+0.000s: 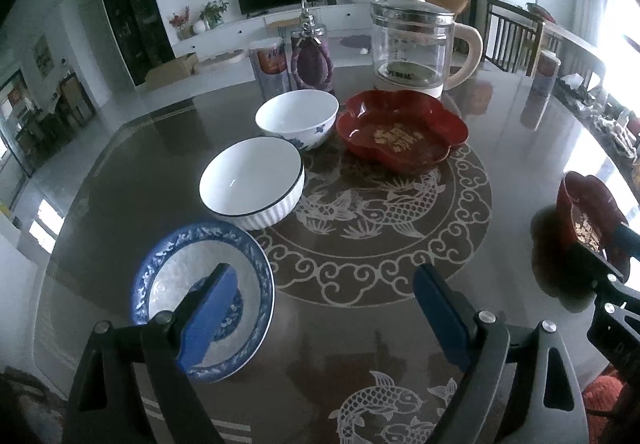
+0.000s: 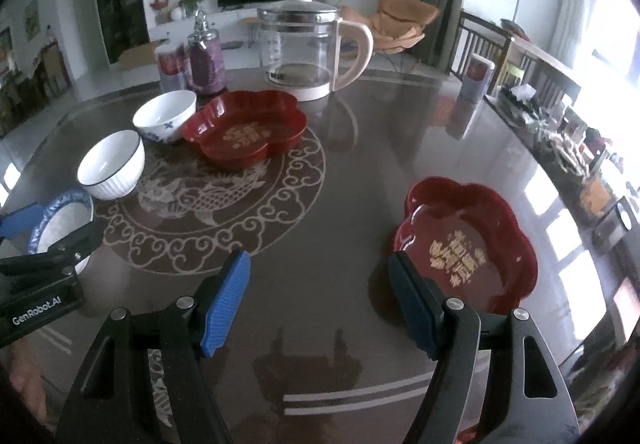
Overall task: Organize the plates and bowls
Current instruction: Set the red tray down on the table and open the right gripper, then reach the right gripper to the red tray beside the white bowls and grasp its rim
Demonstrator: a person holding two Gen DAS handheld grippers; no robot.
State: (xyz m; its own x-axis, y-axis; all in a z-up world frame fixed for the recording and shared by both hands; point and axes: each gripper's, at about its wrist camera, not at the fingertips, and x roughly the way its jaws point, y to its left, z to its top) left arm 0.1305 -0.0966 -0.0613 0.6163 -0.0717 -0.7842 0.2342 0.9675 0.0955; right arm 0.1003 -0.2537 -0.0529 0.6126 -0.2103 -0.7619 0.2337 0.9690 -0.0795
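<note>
A blue-rimmed plate (image 1: 168,284) lies at the table's near left. My left gripper (image 1: 325,276) stands open above it, one blue finger (image 1: 212,312) over the plate's middle. Behind the plate come a white ribbed bowl (image 1: 252,182), a white bowl with blue flowers (image 1: 298,118) and a red flower-shaped plate (image 1: 402,130). A second red plate (image 2: 466,244) lies at the near right. My right gripper (image 2: 320,264) is open, its right finger (image 2: 416,304) at that plate's near-left rim, with only bare table between the fingers.
A glass kettle (image 1: 412,44), a purple jar (image 1: 312,56) and a canister (image 1: 270,64) stand at the back of the glass-topped table (image 1: 360,324). A long sideboard with clutter (image 2: 560,132) runs along the right. Wooden chairs (image 1: 512,32) stand beyond the table.
</note>
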